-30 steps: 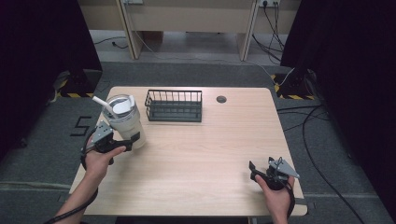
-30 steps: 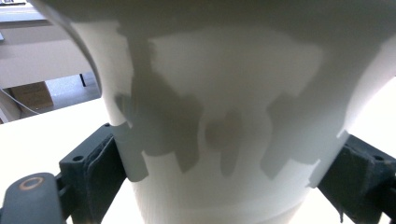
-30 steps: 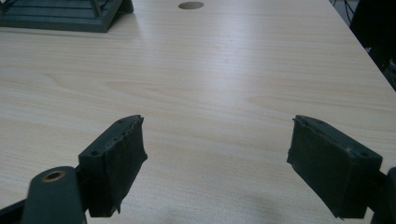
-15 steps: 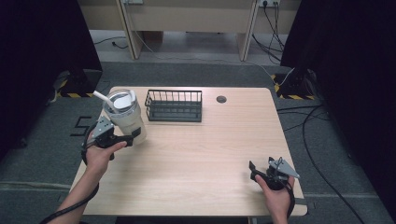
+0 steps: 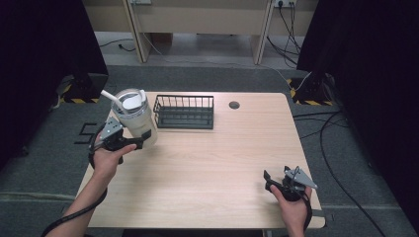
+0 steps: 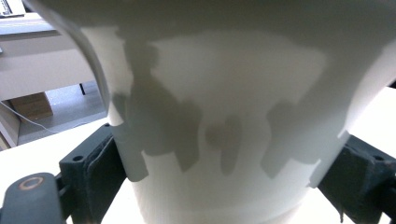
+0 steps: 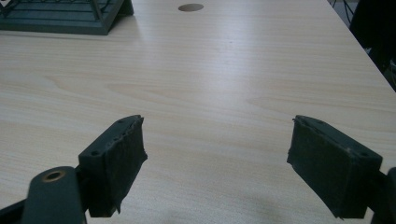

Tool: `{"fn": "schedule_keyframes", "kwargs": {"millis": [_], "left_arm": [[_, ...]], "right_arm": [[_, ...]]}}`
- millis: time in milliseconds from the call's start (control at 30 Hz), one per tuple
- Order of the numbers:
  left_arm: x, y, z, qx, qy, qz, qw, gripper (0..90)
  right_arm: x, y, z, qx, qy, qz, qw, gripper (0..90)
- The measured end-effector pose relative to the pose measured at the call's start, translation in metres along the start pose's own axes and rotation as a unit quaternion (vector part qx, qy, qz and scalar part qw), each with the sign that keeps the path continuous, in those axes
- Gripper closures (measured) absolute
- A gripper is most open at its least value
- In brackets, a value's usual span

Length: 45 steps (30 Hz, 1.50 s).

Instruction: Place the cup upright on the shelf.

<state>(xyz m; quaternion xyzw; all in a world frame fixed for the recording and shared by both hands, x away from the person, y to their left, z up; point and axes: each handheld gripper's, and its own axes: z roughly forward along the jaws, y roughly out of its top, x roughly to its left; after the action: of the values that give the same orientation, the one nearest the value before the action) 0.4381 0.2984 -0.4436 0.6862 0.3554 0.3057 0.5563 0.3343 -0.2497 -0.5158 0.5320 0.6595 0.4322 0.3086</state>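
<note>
Counting one white tumbler (image 5: 136, 118) with a straw, one black wire basket (image 5: 184, 112), one grommet hole (image 5: 234, 104), two claws. Left claw (image 5: 141, 139) is clamping the tumbler low on its body, holding it above the counter's (image 5: 217, 173) far-left corner, just left of the basket. Right claw (image 5: 271, 178) is resting wide, holding nothing, at the near-right edge. Since the earlier frames the tumbler is sitting higher and nearer the basket; the right claw is staying put.

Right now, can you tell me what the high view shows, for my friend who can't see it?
The left claw grips a white tumbler with a straw beside a black wire basket on a wooden table. The right claw rests open near the table's front right corner.
</note>
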Motion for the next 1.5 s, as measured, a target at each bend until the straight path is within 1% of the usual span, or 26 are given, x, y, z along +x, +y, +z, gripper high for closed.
{"fn": "schedule_keyframes", "kwargs": {"millis": [67, 233, 500, 600, 700, 933, 1100, 1500], "left_arm": [[0.0, 0.001, 0.002, 0.001, -0.001, 0.002, 1.0, 10.7], [0.0, 0.005, 0.005, 0.0, -0.001, -0.001, 1.0, 10.7], [0.0, 0.011, 0.012, -0.004, -0.002, 0.008, 1.0, 10.7], [0.0, 0.014, 0.014, -0.004, -0.001, 0.009, 0.9999, 10.6], [-0.002, 0.016, 0.017, -0.002, -0.007, 0.005, 1.0, 10.7], [-0.005, 0.022, 0.021, -0.004, -0.012, 0.011, 0.9999, 10.7], [-0.006, 0.024, 0.026, -0.007, -0.016, 0.005, 0.9998, 10.6], [-0.008, 0.029, 0.034, -0.005, -0.021, 0.004, 0.9998, 10.7]], "right_arm": [[0.0, 0.0, 0.0, 0.0, 0.0, 0.0, 1.0, 18.5], [0.0, 0.0, 0.0, 0.0, 0.001, 0.001, 1.0, 18.5], [0.0, 0.0, 0.0, 0.0, 0.0, 0.001, 1.0, 18.5], [0.0, 0.0, 0.0, 0.0, 0.0, 0.001, 1.0, 18.5], [0.0, 0.0, 0.0, 0.0, 0.001, -0.002, 1.0, 18.5], [0.0, 0.0, 0.0, 0.001, 0.0, -0.002, 1.0, 18.5], [0.0, 0.0, 0.0, 0.001, 0.001, -0.001, 1.0, 18.5], [0.0, 0.0, 0.0, 0.001, 0.001, -0.002, 1.0, 18.5]]}}
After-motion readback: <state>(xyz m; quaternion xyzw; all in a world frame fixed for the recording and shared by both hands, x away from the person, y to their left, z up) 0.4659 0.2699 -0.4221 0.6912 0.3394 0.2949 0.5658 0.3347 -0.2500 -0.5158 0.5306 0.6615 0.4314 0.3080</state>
